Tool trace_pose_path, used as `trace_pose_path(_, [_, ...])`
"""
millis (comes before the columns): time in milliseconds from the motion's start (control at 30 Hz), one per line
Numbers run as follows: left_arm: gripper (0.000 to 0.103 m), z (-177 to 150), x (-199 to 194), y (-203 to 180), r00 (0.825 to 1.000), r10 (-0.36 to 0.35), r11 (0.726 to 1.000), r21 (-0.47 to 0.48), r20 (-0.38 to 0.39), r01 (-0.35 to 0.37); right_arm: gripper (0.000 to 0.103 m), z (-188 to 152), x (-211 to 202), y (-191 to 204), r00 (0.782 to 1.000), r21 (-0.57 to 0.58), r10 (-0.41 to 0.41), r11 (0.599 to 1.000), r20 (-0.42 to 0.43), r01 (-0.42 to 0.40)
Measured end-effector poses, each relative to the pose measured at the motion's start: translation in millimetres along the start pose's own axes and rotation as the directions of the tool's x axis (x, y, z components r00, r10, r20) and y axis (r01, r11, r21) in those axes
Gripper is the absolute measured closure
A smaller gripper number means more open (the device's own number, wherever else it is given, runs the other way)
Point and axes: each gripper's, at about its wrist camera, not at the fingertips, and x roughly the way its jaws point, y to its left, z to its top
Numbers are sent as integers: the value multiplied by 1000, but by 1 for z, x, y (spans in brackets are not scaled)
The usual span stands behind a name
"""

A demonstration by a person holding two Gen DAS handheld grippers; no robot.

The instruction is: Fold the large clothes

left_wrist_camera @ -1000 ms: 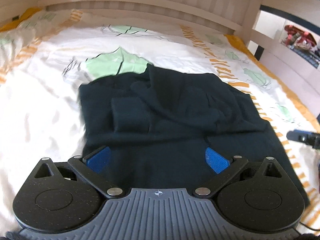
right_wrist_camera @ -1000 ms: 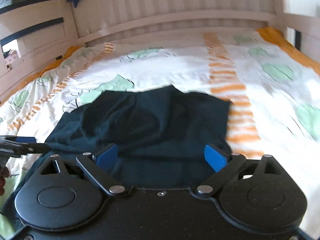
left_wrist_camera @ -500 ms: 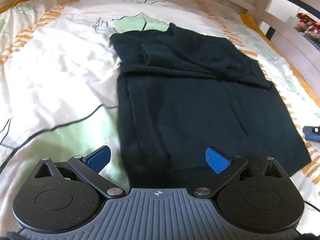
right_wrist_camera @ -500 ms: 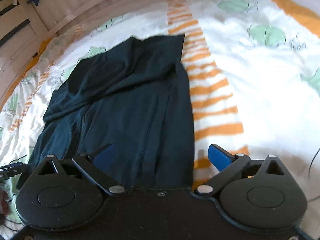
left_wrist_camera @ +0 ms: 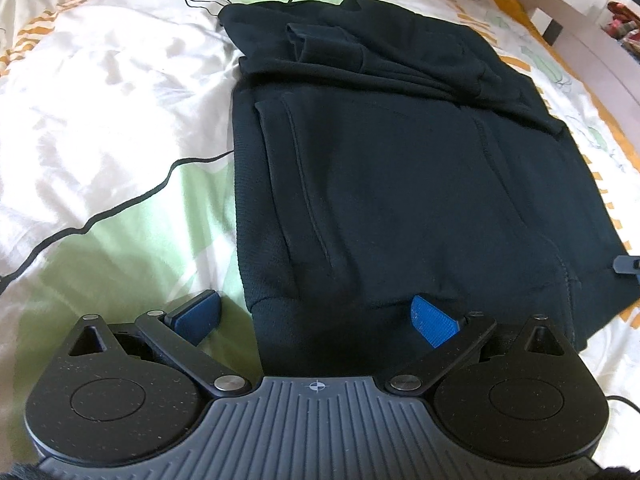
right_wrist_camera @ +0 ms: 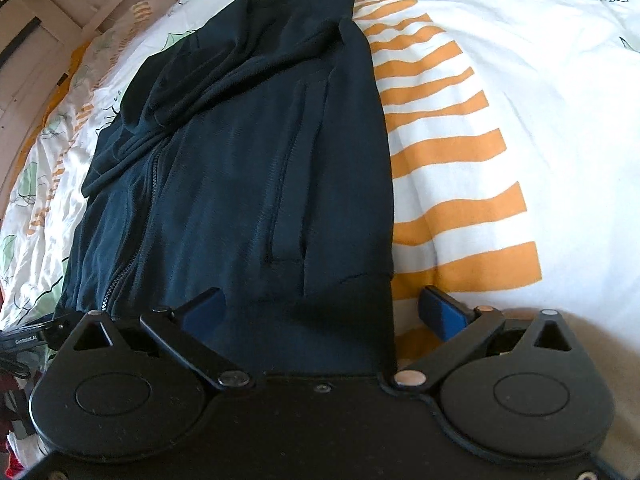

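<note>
Left wrist view: a dark navy zip jacket (left_wrist_camera: 400,168) lies flat on the patterned bedspread (left_wrist_camera: 100,128), sleeves bunched across its far end (a pocket seam shows near the left edge). The left gripper (left_wrist_camera: 316,316) has its fingers spread wide over the near-left hem corner, holding nothing.

Right wrist view: the jacket (right_wrist_camera: 248,168) shows its zipper at left. The right gripper (right_wrist_camera: 320,310), fingers just opened fully, straddles the near-right hem corner, pads not pressing it.

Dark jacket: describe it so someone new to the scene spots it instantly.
Start from the bed's duvet, white with green leaf shapes and orange stripes. The dark jacket lies flat on it, upper part folded down. It is the only dark thing on the bedding, with a front zip and a slit pocket.
</note>
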Motion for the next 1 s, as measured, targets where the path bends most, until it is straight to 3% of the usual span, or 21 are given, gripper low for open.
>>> trace_pose_path(467, [4,-12,-13,-8,997,-66,997,-36,34,67,0,-3,-3,4,1000,-41,20,999,1,-20])
trace_pose_path(533, [13,-15,-14,-9,997,-62,997,-42,46,63,0,-6,-4,9,999,-50,37,998,-12,-38])
trace_pose_path(600, [38,-16,-16,-8,997,-60,996,-63,58,64,1,-8,-4,12,999,-57,49,997,-20,-50])
trace_pose_path(633, [47,-16,-18,-5,997,-53,995,-83,64,58,5,-9,-5,14,998,-69,50,996,-24,-51])
trace_pose_path(700, [73,-15,-19,3,994,-83,987,-130,73,92,45,-9,-7,18,1000,-80,22,997,-13,-23])
trace_pose_path(733, [80,-15,-21,6,991,-104,981,-153,82,116,53,-9,-9,18,1000,-82,-7,997,-2,6])
trace_pose_path(767, [88,-15,-24,9,989,-108,978,-169,99,124,69,-9,-11,17,1000,-80,-15,997,10,15])
trace_pose_path(800, [93,-15,-27,10,988,-104,976,-178,115,124,76,-8,-14,15,1000,-65,1,998,22,1])
trace_pose_path(933, [93,-14,-41,14,967,-135,955,-233,214,185,82,-4,-30,11,993,-23,67,998,93,-65])
trace_pose_path(1000, [93,-10,-49,13,954,-149,945,-248,259,215,83,-2,-42,11,980,-20,131,991,149,-130])
